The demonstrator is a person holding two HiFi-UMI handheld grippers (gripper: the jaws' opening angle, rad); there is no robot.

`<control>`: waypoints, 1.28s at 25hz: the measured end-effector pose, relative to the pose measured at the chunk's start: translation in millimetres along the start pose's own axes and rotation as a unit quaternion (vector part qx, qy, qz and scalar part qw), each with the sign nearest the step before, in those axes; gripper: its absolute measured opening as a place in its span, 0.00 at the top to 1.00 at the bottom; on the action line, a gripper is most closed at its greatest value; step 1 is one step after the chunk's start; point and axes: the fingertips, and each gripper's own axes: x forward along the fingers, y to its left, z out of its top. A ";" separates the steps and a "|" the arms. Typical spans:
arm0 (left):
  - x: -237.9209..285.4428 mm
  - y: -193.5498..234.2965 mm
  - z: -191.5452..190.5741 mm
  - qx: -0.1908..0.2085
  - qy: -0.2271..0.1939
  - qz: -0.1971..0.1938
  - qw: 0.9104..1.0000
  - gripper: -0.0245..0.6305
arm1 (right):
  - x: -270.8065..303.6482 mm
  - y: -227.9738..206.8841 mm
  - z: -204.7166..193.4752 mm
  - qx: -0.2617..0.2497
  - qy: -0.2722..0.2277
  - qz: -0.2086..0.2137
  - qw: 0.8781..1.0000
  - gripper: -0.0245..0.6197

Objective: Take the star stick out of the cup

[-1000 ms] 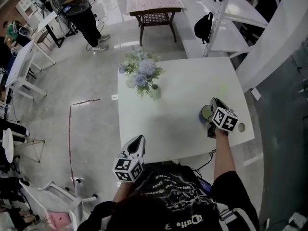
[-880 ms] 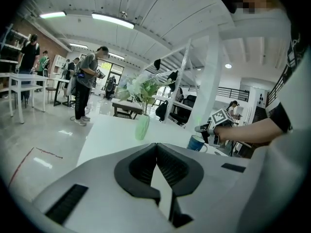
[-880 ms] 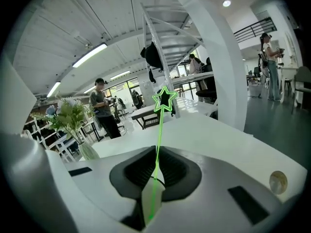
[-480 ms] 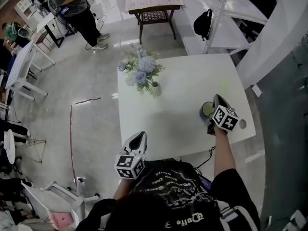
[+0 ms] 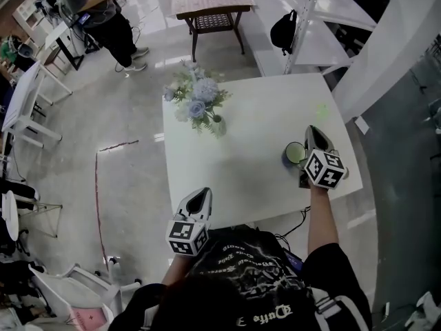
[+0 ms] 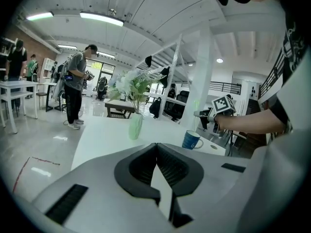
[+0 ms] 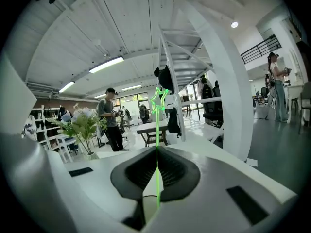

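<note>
The star stick (image 7: 157,130) looks very light and thin, a green rod that could bend or slip easily, so I would take it on the plain shaft below the star. The right gripper (image 7: 157,148) is clamped on this shaft, just right of the blue cup (image 5: 294,154) on the bench (image 5: 234,171). The stick's lower end I cannot see. The left gripper (image 6: 157,144) is closed and empty.
</note>
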 end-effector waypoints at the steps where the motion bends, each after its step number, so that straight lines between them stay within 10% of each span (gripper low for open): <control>1: 0.0 -0.1 -0.2 -0.001 0.000 -0.001 1.000 0.93 | -2.7 0.9 3.7 0.002 -0.005 0.003 1.000 0.95; 19: 2.4 -14.3 -10.5 0.009 0.012 -0.041 0.999 0.93 | -88.2 15.8 66.0 -0.011 -0.104 0.028 0.994 0.95; 32: 17.2 -54.6 -13.0 0.039 0.021 -0.114 0.992 0.93 | -167.0 9.1 18.1 -0.013 -0.086 0.004 0.996 0.95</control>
